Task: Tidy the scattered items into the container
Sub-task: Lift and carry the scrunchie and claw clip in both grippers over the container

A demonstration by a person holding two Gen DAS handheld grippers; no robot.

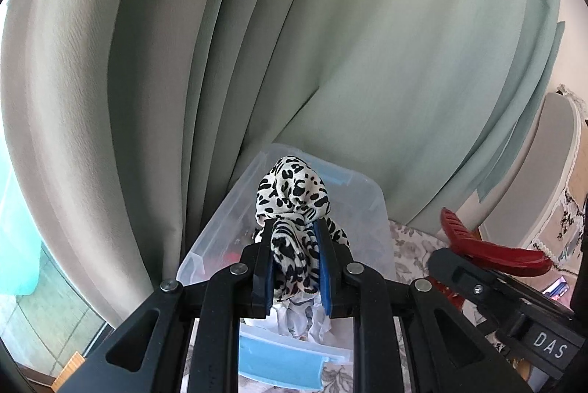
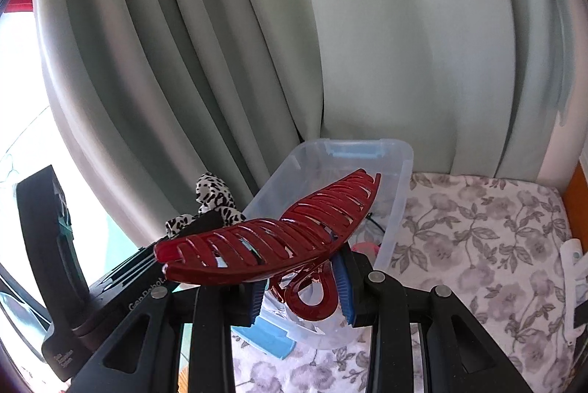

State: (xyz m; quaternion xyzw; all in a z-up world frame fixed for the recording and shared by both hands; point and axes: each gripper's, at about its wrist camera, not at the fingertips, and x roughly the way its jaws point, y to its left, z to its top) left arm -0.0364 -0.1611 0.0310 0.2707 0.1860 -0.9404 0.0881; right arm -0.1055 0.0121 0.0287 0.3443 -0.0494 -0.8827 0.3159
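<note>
My left gripper is shut on a black-and-white leopard-print scrunchie, held just above the clear plastic container with blue latches. The scrunchie also shows at the left of the right wrist view. My right gripper is shut on the looped handle of a large dark red hair claw clip, whose toothed body lies crosswise over the near end of the container. The clip sits at the right of the left wrist view. Small items lie inside the container, mostly hidden.
The container stands on a grey floral cloth, against pale green curtains. A white object lies at the cloth's right edge. A blue latch is at the container's near end. A window is to the left.
</note>
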